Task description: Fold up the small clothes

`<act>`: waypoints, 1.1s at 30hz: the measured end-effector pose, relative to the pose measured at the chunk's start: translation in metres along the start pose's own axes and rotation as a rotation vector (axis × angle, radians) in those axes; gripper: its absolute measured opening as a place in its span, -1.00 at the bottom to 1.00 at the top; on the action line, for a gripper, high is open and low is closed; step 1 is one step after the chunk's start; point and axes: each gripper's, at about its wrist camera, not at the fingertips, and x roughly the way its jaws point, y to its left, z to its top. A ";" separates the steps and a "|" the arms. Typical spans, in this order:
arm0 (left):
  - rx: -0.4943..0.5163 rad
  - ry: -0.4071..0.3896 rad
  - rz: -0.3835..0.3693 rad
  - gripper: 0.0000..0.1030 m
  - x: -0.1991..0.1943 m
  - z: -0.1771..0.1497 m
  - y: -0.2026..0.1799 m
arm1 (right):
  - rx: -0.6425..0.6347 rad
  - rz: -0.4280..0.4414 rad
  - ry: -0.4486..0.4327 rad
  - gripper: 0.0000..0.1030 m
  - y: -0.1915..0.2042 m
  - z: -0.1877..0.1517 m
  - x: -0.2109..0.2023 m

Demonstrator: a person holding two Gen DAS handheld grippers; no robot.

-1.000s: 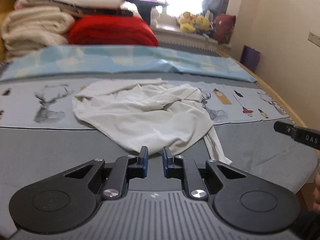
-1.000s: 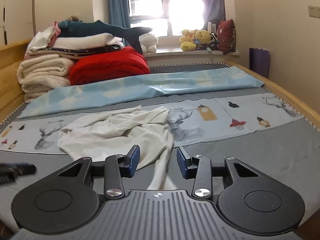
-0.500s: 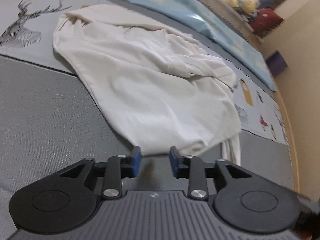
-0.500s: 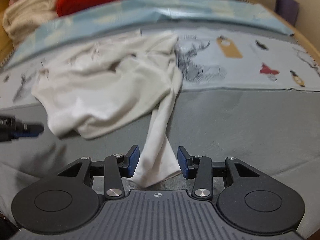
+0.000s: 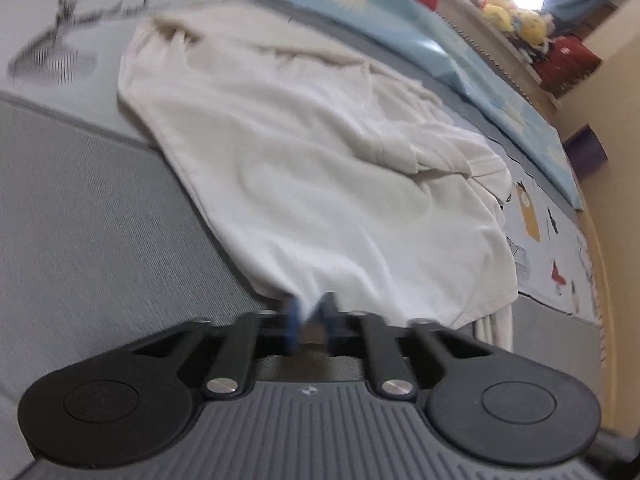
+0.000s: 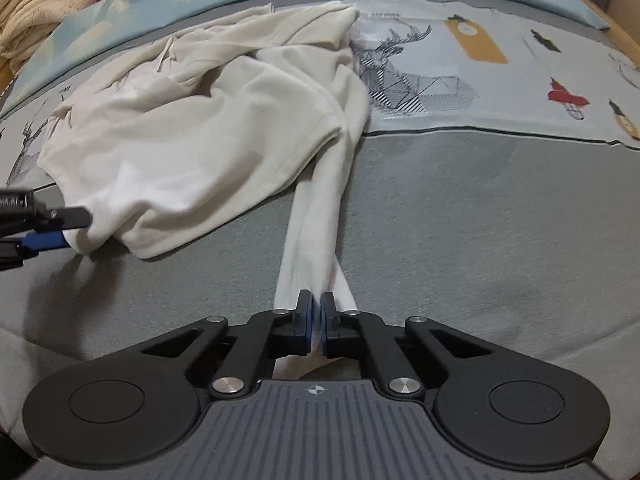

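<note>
While bunched on the bed: shirt (image 6: 192,136) lies crumpled on grey cover (image 6: 460,220), one sleeve (image 6: 316,232) trailing toward the near edge.
Right gripper (image 6: 316,316): clamped on sleeve end, cloth pinched between pads.
Left gripper (image 5: 310,320): closing on shirt's near hem; blurred, cloth between fingers.
Risk: thin pinch may slip on lifting.
Cause: only an edge caught.
Risk: twisted sleeve, lopsided fold.
Cause: uneven pull.
</note>
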 end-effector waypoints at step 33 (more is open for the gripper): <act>0.145 0.038 0.099 -0.34 -0.099 -0.012 0.090 | 0.175 0.105 -0.227 0.03 -0.028 0.011 -0.037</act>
